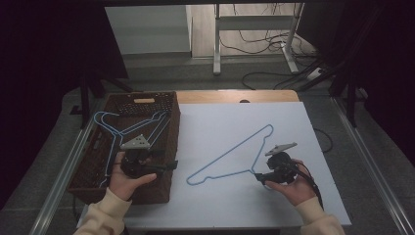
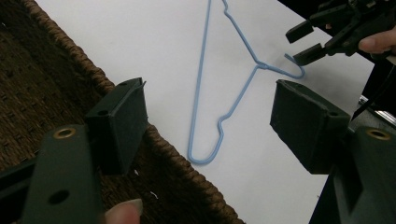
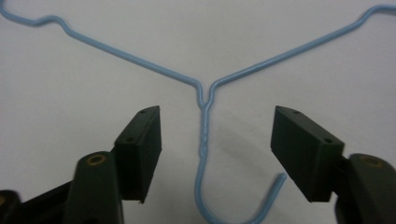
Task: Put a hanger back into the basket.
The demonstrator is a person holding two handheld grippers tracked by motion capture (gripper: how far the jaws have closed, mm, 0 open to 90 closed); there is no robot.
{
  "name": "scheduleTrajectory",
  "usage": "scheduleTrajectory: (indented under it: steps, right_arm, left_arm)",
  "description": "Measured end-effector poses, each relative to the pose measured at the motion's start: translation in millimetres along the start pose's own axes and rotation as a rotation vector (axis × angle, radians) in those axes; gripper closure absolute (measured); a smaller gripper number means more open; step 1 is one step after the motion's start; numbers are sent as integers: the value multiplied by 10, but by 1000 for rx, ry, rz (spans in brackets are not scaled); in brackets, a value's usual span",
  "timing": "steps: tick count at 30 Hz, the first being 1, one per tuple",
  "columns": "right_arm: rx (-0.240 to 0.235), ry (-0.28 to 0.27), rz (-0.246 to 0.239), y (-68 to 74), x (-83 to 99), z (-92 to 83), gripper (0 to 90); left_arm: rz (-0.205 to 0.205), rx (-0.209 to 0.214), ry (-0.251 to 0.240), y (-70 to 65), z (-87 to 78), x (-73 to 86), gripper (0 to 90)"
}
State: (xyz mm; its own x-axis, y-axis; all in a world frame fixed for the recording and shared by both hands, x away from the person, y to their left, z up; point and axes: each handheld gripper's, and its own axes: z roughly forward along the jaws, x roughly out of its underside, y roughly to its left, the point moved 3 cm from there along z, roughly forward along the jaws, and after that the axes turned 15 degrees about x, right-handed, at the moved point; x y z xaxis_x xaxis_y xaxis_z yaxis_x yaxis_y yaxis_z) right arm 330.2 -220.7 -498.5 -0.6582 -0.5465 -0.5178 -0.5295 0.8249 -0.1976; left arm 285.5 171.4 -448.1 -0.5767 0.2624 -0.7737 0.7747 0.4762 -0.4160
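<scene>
Right gripper (image 3: 217, 154) gapes astride the blue wire hanger (image 3: 204, 121) neck; thin wire may slip out; left gripper (image 2: 210, 126) idles unclenched, empty, beside the wicker basket (image 2: 56, 56).

A dark brown wicker basket (image 1: 169, 147) stands at the left edge of the table, rectangular, with a slotted handle opening in its far wall. Two pale blue wire hangers (image 1: 117, 129) lie inside it, overlapping. In the left gripper view the basket's woven rim (image 2: 88, 70) runs diagonally against the white table top (image 2: 154, 42). The table top (image 1: 220, 122) is white, with a strip of bare wood (image 1: 235, 96) along its far edge. Beyond the table, a white metal frame (image 1: 218, 44) stands on a pale floor, and black cables (image 1: 254, 41) trail loosely around its feet. Dark curtains (image 1: 49, 44) hang at both sides
</scene>
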Motion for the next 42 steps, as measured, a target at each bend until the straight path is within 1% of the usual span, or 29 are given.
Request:
scheduleTrajectory:
  steps: [4, 7, 11, 15, 16, 18, 20, 21, 23, 26, 28, 33, 35, 36, 37, 42]
  right_arm:
    - [-3, 56, -20, 72, -19, 90, 443]
    - [9, 94, -46, 123, -25, 162, 493]
    - [22, 128, -58, 157, -22, 231, 549]
    - [34, 161, -71, 174, -1, 285, 579]
    - [35, 160, -67, 174, -4, 287, 589]
    - [41, 171, -54, 173, -12, 288, 636]
    - [39, 185, -53, 191, -23, 287, 688]
    - [46, 192, -51, 200, -30, 287, 714]
    - [40, 207, -38, 209, -44, 289, 779]
    - [50, 218, -23, 198, -54, 295, 850]
    - [43, 224, -10, 188, -58, 299, 854]
    - [28, 229, 4, 167, -52, 289, 857]
    - [24, 231, 4, 160, -43, 278, 857]
    - [24, 231, -8, 152, -37, 264, 857]
    - [20, 232, -1, 155, -37, 251, 857]
    - [14, 199, -2, 136, -61, 125, 857]
  left_arm:
    - [-2, 0, 2, 7, 2, 6, 271]
    - [-2, 0, -1, 9, -3, 6, 271]
    - [-1, 2, -2, 6, -9, 6, 271]
    - [-10, 9, -7, 26, -21, 20, 271]
    - [-15, 11, -9, 36, -23, 24, 271]
    - [-19, 14, -14, 39, -32, 24, 271]
    - [-18, 17, -19, 27, -41, 19, 271]
    - [-17, 20, -21, 19, -43, 16, 271]
    - [-15, 22, -21, 10, -42, 14, 271]
    - [-14, 23, -18, -1, -35, 15, 271]
    - [-12, 23, -17, -1, -31, 18, 271]
    - [-6, 24, -12, -20, -15, 18, 271]
    - [1, 27, -9, -52, 4, 4, 271]
    - [4, 28, -7, -64, 14, -2, 271]
    - [8, 32, -5, -81, 30, -13, 271]
    - [29, 44, 20, -172, 165, -79, 271]
